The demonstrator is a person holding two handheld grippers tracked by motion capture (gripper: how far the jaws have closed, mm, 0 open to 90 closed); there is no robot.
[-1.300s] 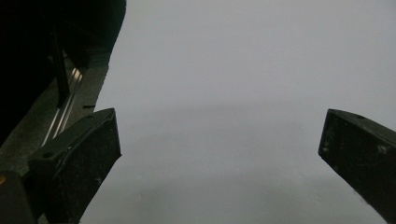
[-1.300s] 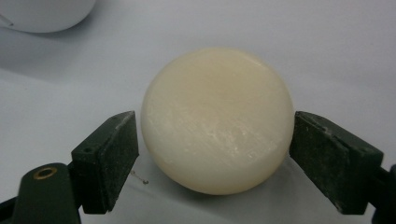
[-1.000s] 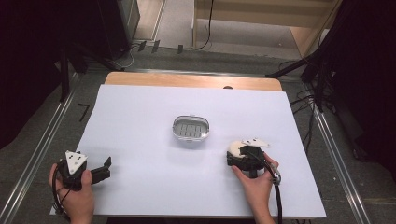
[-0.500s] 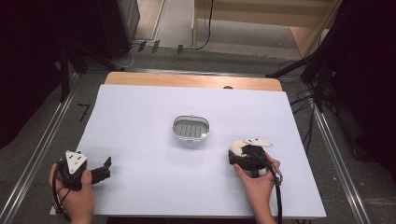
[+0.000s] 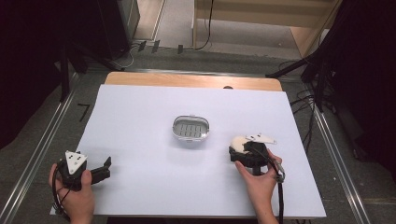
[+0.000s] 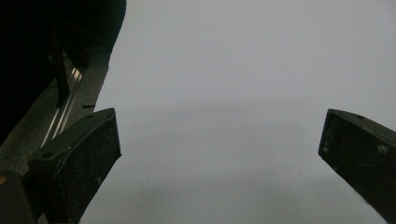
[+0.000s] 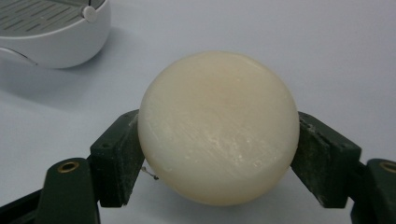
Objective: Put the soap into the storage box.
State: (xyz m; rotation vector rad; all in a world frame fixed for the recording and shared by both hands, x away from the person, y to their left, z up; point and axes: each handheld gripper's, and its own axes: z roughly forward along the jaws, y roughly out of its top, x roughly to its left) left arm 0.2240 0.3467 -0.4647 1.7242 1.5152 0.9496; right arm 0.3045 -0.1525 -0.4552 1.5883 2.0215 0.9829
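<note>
1. The right gripper (image 7: 218, 154) is clamped on a round cream bar of soap (image 7: 218, 128); both pads press against its sides.
2. In the high view the soap (image 5: 238, 144) sits at the front right of the white table (image 5: 140, 121), in the jaws of the right gripper (image 5: 236, 151).
3. The soap dish (image 5: 191, 128) stands at the table centre, well apart from the soap. Its slotted grey insert carries nothing.
4. The left gripper (image 5: 106, 166) rests at the front left corner. Its jaws stand wide apart over bare table surface, gripping nothing.
</note>
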